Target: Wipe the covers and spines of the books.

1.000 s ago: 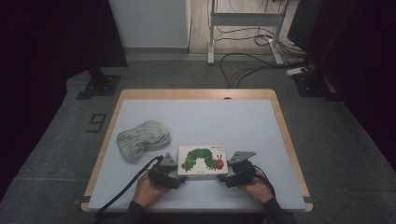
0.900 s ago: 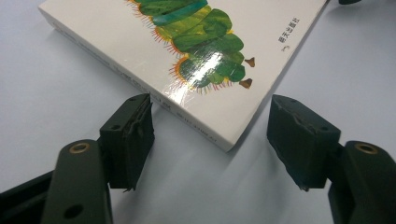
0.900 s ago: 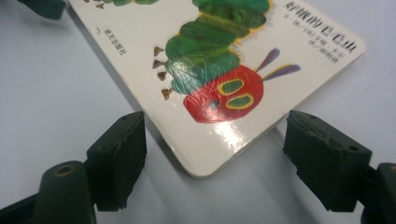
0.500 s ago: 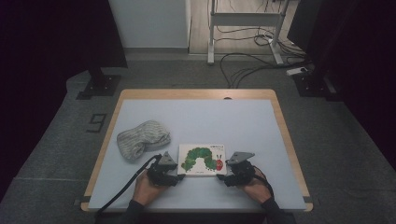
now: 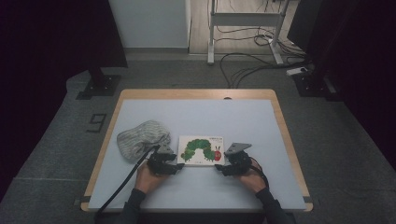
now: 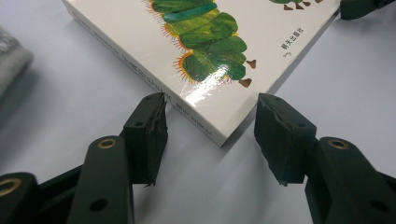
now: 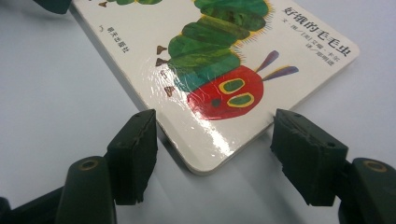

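Observation:
A white board book [image 5: 201, 150] with a green caterpillar on its cover lies flat on the table, closed. My left gripper [image 5: 178, 165] is open at the book's near left corner [image 6: 219, 135], its jaws straddling that corner without touching. At the near right corner [image 7: 205, 165] my right gripper [image 5: 218, 167] is open too, one jaw on each side of the rounded corner. In the left gripper view my left gripper [image 6: 210, 137] points along the table surface, and my right gripper [image 7: 212, 154] does the same in its own view. A hand holds each gripper.
A grey knitted cloth [image 5: 140, 138] lies bunched left of the book, close to my left gripper. The pale blue table top [image 5: 201, 116] has a wooden rim. A black cable [image 5: 122, 184] trails from the left gripper over the table's near edge.
Both grippers have closed in slightly on the book's near corners. The book and the cloth have stayed where they were.

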`<control>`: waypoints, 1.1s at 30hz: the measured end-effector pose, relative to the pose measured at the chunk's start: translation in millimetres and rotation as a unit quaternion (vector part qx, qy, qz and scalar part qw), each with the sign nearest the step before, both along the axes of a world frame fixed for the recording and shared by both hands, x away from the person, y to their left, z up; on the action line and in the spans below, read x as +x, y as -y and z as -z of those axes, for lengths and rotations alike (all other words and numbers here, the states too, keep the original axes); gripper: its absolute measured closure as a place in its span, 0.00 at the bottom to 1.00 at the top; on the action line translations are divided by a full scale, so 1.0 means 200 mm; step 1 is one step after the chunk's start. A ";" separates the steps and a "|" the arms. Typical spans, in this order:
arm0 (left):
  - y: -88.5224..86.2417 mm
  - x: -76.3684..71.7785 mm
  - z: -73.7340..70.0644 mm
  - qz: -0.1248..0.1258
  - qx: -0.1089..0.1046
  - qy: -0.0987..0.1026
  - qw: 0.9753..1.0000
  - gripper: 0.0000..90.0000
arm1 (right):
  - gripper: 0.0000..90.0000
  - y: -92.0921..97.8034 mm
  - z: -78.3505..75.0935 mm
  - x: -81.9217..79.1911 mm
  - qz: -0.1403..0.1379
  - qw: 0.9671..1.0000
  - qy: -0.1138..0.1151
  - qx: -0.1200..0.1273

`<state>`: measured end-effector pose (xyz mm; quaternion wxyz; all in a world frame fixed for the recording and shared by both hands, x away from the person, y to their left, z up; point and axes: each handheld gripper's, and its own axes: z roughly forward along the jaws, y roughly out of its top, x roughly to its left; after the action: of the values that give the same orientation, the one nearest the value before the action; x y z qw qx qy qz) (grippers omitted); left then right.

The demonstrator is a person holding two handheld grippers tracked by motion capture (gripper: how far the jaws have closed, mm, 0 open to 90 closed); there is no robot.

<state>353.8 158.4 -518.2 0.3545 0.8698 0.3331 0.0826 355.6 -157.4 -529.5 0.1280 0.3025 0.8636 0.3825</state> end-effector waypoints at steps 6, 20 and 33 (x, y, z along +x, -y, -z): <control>0.00 0.03 0.00 0.001 0.002 -0.001 1.000 0.46 | 0.35 0.00 0.00 0.04 0.005 1.000 -0.002 0.001; -0.03 -0.01 -0.04 -0.010 0.016 0.004 1.000 0.24 | 0.22 0.01 0.00 0.03 0.006 1.000 -0.004 0.015; -0.12 -0.15 -0.16 -0.014 0.004 0.030 0.999 0.10 | 0.02 0.13 -0.12 -0.06 0.012 1.000 0.017 0.022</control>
<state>324.5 181.5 -486.7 0.3593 0.8638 0.3341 0.1149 344.0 -183.1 -505.6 0.1408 0.3087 0.8489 0.4053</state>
